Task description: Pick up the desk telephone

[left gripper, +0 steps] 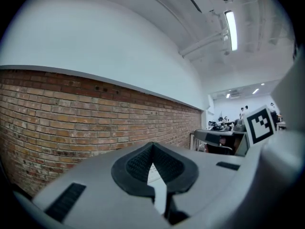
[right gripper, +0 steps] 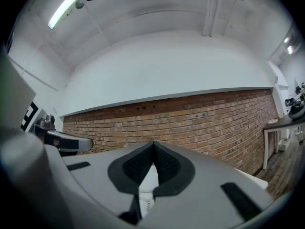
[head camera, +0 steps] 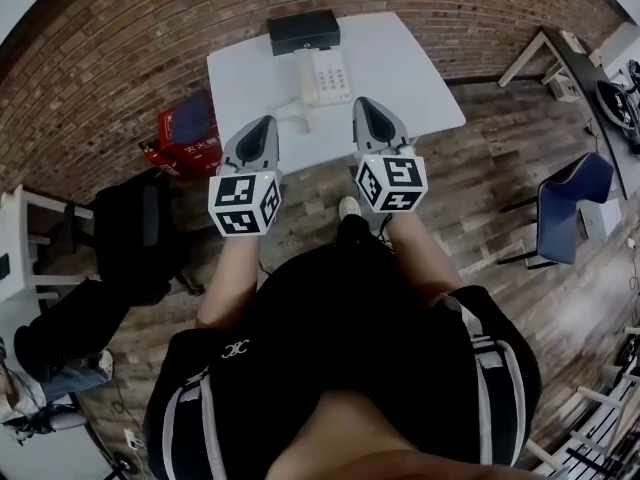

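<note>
A white table (head camera: 400, 68) bearing the desk telephone (head camera: 322, 76) adjoins a brick wall (head camera: 150, 28).

Open-plan office or lab workspace. Brick wall (head camera: 150, 48), wood-plank floor (head camera: 560, 308). White worktop (head camera: 400, 68) with desk telephone (head camera: 322, 76), black box (head camera: 303, 31). Blue chair (head camera: 570, 208), black office chair (head camera: 135, 238), side desk (head camera: 590, 78). Strip light (left gripper: 232, 30), exposed pipes (left gripper: 205, 44) overhead.

Smooth plastic telephone (head camera: 322, 76), matt table (head camera: 405, 68) (rough brick wall (head camera: 150, 28), wooden floor (head camera: 480, 203)).
</note>
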A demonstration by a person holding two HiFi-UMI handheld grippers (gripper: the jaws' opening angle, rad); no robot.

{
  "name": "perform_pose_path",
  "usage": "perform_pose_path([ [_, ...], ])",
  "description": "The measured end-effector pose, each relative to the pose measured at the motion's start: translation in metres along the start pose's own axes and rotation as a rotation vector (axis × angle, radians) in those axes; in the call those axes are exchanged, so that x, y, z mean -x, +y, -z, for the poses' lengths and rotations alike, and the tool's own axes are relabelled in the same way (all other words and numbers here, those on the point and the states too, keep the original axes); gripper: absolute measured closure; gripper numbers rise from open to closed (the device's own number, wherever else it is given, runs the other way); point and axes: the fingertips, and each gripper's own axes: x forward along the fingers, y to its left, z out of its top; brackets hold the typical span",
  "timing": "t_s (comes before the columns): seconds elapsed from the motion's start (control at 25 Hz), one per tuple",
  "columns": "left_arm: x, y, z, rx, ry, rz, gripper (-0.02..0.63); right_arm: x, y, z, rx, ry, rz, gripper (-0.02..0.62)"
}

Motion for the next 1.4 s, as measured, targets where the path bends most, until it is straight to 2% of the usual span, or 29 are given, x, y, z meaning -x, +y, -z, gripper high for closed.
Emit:
perform_pose_path([
  [0.4,-0.099,0.025,0.007,0.048,0.078,-0.037,0.604,-0.089,-0.058,0.021,-0.045,0.084,-0.026,0.597],
  [0.88,-0.237,0.051,0.009,0.112,0.184,-0.108,0.604,-0.211,-0.127,0.049,-0.103,0.189,-0.144,0.597],
  [1.12,-0.279,0.073,0.016,0.168,0.221,-0.150,0.606,-0.250,-0.142,0.073,-0.127,0.267,-0.201,0.597],
  [1.24,-0.288,0.085,0.033,0.181,0.263,-0.141,0.604,-0.266,-0.142,0.084,-0.135,0.281,-0.210,0.597],
  [1.4,-0.299,0.101,0.059,0.253,0.319,-0.116,0.604,-0.283,-0.132,0.098,-0.144,0.299,-0.271,0.597],
])
